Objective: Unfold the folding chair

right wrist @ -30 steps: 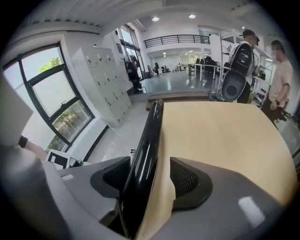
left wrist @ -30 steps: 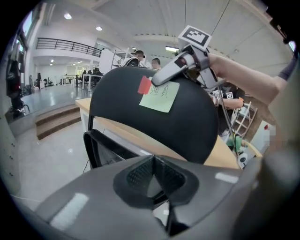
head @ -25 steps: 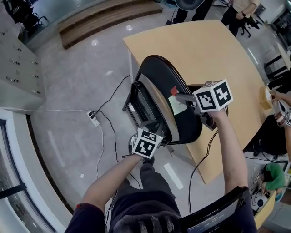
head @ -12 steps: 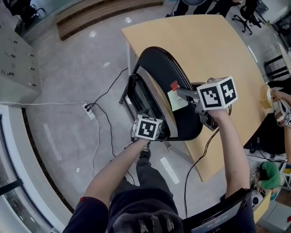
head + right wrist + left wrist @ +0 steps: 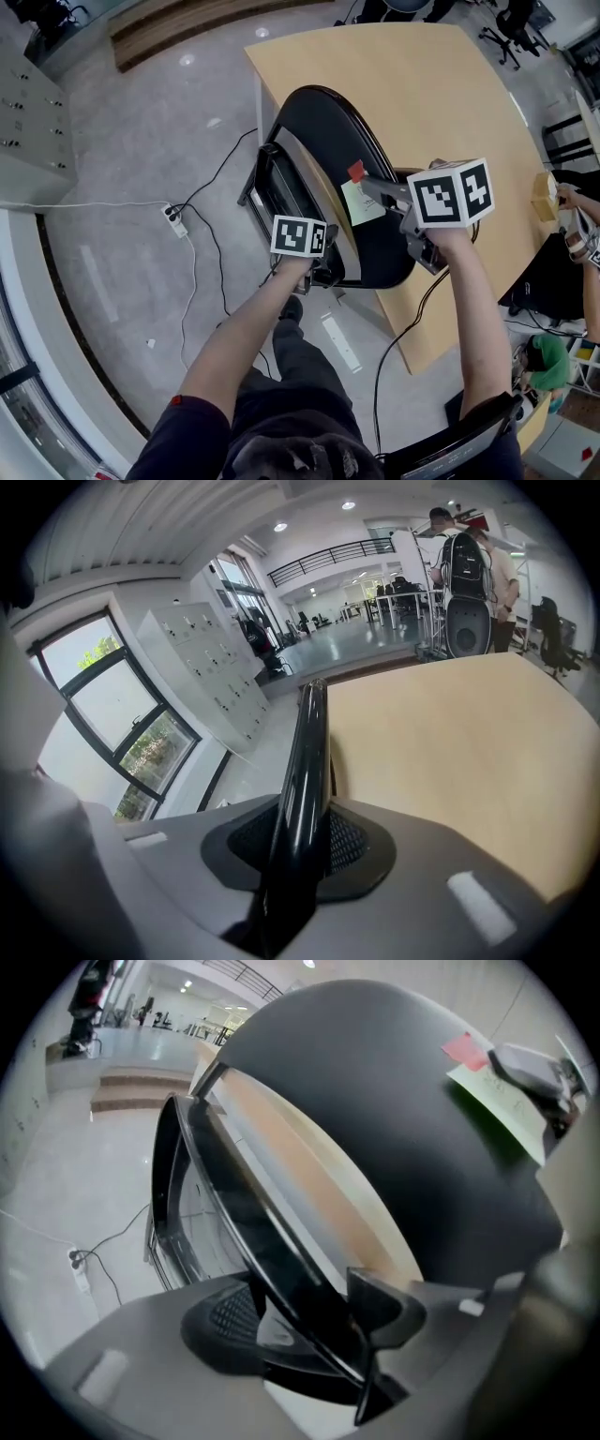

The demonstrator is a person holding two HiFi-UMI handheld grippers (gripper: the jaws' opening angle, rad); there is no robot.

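The folded black chair [image 5: 328, 141] leans against the wooden table [image 5: 441, 84], with its padded seat [image 5: 394, 1101] upright. My left gripper [image 5: 322, 272] is at the chair's near lower edge. A black frame tube [image 5: 272, 1251] runs between its jaws [image 5: 305, 1312], which are closing, and a gap still shows beside the left pad. My right gripper [image 5: 375, 190] is on the chair's table side, by a red tag [image 5: 356, 172] and a green note [image 5: 361, 202]. Its jaws [image 5: 300, 855] are closing on a glossy black tube [image 5: 305, 761] that lies pressed on the pad.
A power strip [image 5: 172, 217] and cables lie on the grey floor left of the chair. A white strip [image 5: 337, 342] lies by my feet. Grey lockers [image 5: 23, 122] stand far left and wooden steps [image 5: 187, 19] at the back. People stand beyond the table [image 5: 450, 742].
My left gripper has rolled and shifted along the chair's frame, and its jaws now straddle the tube. The right hand has stayed at the chair's far side.
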